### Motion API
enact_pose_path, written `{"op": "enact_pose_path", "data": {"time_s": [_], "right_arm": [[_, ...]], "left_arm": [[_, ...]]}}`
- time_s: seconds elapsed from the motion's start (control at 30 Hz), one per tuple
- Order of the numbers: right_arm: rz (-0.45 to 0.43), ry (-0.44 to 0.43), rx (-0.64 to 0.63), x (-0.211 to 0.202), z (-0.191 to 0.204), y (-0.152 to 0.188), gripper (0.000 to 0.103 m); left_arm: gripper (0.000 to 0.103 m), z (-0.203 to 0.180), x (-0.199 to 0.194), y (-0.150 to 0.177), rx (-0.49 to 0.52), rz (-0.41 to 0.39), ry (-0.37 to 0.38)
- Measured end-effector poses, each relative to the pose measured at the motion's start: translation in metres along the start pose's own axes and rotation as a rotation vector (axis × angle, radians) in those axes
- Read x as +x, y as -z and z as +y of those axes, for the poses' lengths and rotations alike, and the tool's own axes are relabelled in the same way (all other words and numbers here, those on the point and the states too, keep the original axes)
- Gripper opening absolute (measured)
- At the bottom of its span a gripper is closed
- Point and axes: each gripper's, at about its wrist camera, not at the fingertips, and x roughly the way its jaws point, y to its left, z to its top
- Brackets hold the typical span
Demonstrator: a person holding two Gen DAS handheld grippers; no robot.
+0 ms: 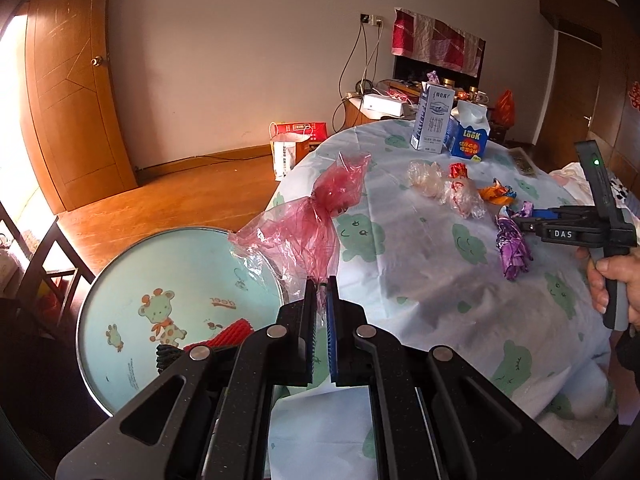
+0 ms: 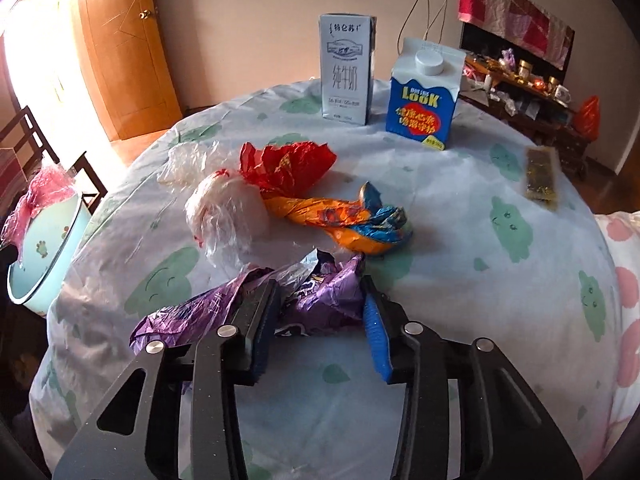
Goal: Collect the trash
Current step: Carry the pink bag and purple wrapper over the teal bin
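My left gripper (image 1: 321, 280) is shut on a thin red plastic bag (image 1: 320, 208), which hangs crumpled over the table's edge beside a light blue basin (image 1: 160, 264). On the round table (image 2: 500, 300) my right gripper (image 2: 320, 284) has its blue pads closed against a crumpled purple wrapper (image 2: 328, 300). From the left wrist view, that right gripper (image 1: 516, 220) is in a hand, its tips at the purple wrapper (image 1: 512, 248). Beyond it lie an orange and blue wrapper (image 2: 344, 220), a red wrapper (image 2: 288, 168) and clear plastic wads (image 2: 224, 212).
Two milk cartons, one white (image 2: 346, 76) and one blue (image 2: 422, 96), stand at the table's far side. A gold packet (image 2: 540, 176) lies at the right. The basin holds red and black scraps (image 1: 236, 332). A dark chair (image 1: 40, 264) stands left of the basin.
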Motion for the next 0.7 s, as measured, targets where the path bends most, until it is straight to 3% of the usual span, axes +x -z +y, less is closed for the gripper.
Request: {"op": "enact_pose_path", "data": {"time_s": [0.03,0.33,0.7], "right_arm": [[-0.019,0.002,-0.001,-0.005,0.002,0.001,0.031],[-0.14,-0.063,0.063,-0.046,0.008,0.013,0.028],[-0.211,-0.071,-0.015,-0.047,0.056,-0.024,0.028]], "left_arm": [[0.004,0.002,-0.002,0.0,-0.006,-0.004,-0.001],[0.004,0.014,-0.019,-0.002,-0.025,-0.045,-0.048],[0.004,0.037,-0.023,0.005,-0.061,-0.034,-0.118]]}}
